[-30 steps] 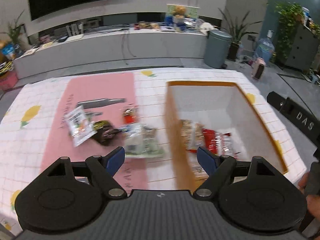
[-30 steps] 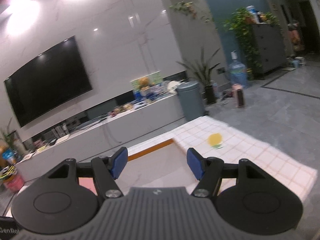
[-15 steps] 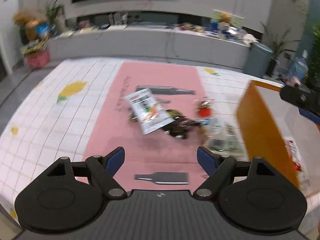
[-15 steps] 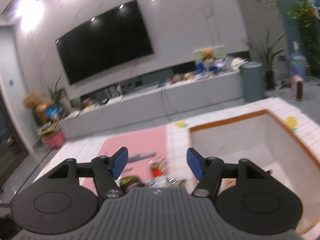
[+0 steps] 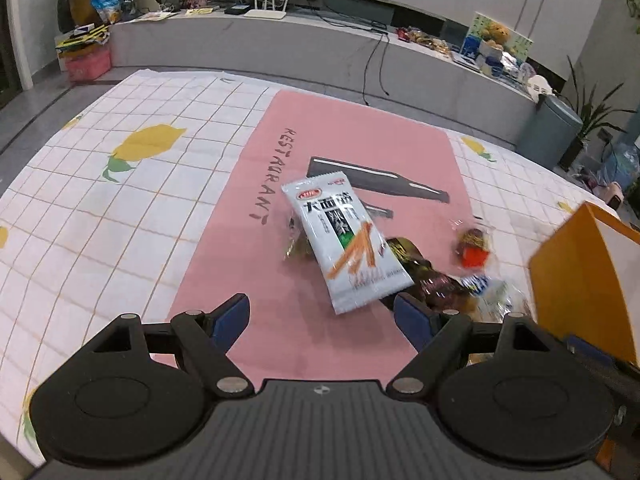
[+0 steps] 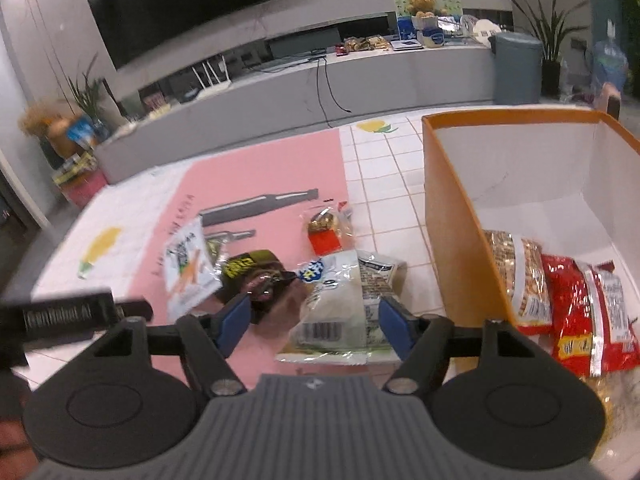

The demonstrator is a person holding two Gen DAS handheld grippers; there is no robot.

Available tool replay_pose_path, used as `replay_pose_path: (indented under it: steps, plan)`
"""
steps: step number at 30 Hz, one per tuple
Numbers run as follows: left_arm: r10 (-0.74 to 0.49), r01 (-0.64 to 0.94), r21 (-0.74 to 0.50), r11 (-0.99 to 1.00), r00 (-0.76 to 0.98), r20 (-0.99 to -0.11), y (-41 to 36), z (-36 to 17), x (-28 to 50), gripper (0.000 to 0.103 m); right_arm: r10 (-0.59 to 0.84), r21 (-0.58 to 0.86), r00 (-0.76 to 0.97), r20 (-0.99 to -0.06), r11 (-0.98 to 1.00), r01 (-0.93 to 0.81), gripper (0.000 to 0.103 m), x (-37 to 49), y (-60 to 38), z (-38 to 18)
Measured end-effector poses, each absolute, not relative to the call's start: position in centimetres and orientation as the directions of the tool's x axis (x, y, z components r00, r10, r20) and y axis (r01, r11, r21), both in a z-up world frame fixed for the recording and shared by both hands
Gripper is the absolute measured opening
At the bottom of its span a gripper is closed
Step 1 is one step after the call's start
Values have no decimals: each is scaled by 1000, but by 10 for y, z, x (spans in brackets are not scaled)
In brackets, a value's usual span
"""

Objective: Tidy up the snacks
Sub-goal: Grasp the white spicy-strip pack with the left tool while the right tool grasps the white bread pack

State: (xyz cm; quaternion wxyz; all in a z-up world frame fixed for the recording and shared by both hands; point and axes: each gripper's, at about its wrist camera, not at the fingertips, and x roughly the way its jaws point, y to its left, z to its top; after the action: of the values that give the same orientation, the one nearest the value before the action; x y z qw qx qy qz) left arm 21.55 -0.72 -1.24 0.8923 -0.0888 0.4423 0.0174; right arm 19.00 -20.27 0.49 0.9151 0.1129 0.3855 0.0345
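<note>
Left wrist view: pink mat reads "RESTAURANT"; white snack packet shows orange sticks. Left gripper and right gripper both spread, empty.

Left gripper: two blue fingertip pads on black angular linkage arms, each arm pinned by a round silver screw to a grey ribbed central housing. A large black disc with a recessed circle flanks the housing on either side. A small round emblem marks the top centre of the housing.

Right gripper: identical construction. In its view, the left unit's black side bar carries blurred white lettering.
</note>
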Motion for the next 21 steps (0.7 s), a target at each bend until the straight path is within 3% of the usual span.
replay_pose_path:
  steps: [6, 9, 15, 21]
  plan:
    - [-60, -109, -160, 981, 617, -785, -13, -18, 238, 96, 102, 150, 689, -718, 989, 10, 90, 207, -192, -6]
    - [10, -120, -83, 989, 624, -782, -22, -19, 250, 96, 29, 94, 676, -737, 994, 60, 90, 213, -185, -16]
    - [-37, -144, -146, 979, 575, -817, -24, -30, 271, 96, -41, 79, 649, -760, 985, 155, 90, 224, -180, -29]
    - [3, -185, -118, 976, 549, -836, -24, -40, 290, 96, -42, 69, 637, -770, 987, 148, 92, 233, -179, -40]
